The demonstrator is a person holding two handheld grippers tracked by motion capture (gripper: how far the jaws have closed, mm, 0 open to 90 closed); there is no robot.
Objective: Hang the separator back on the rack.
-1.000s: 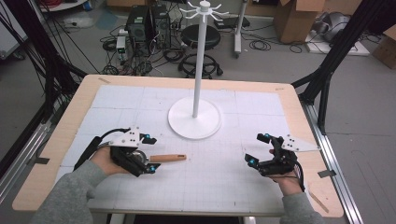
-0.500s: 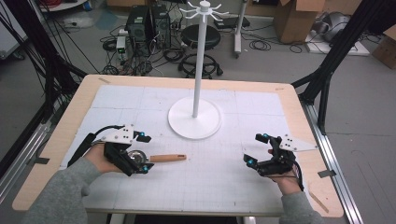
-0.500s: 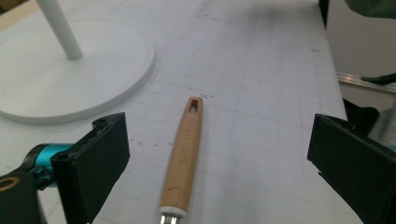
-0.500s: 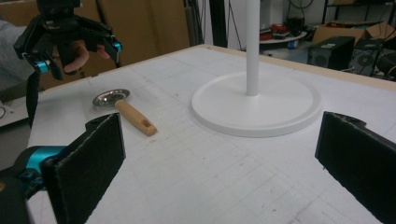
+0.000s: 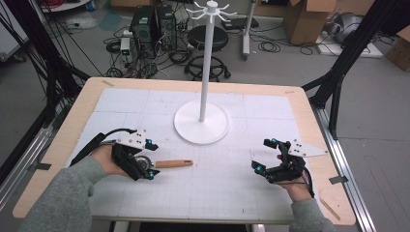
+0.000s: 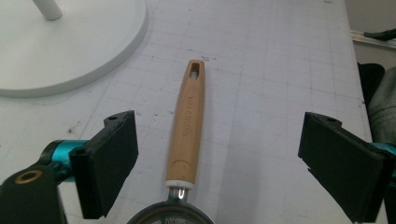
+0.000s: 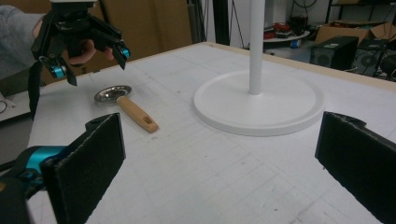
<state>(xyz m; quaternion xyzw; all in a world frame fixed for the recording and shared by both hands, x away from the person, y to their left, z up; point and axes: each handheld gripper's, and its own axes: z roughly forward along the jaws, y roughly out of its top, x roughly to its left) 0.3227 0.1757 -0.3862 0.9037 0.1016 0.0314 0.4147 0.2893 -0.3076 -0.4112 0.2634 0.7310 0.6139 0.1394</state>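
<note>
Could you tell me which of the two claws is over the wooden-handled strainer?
The left claw: its open jaws straddle the strainer; the right claw hovers over bare mat.

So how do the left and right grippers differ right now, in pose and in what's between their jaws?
The left gripper hovers above the wooden-handled strainer, its handle lying between its jaws, untouched; the right gripper has bare mat between its jaws. The left gripper's jaws have just been closing a little; the right gripper sits apart, aimed toward the white stand. Both have open jaws and hold nothing.
</note>
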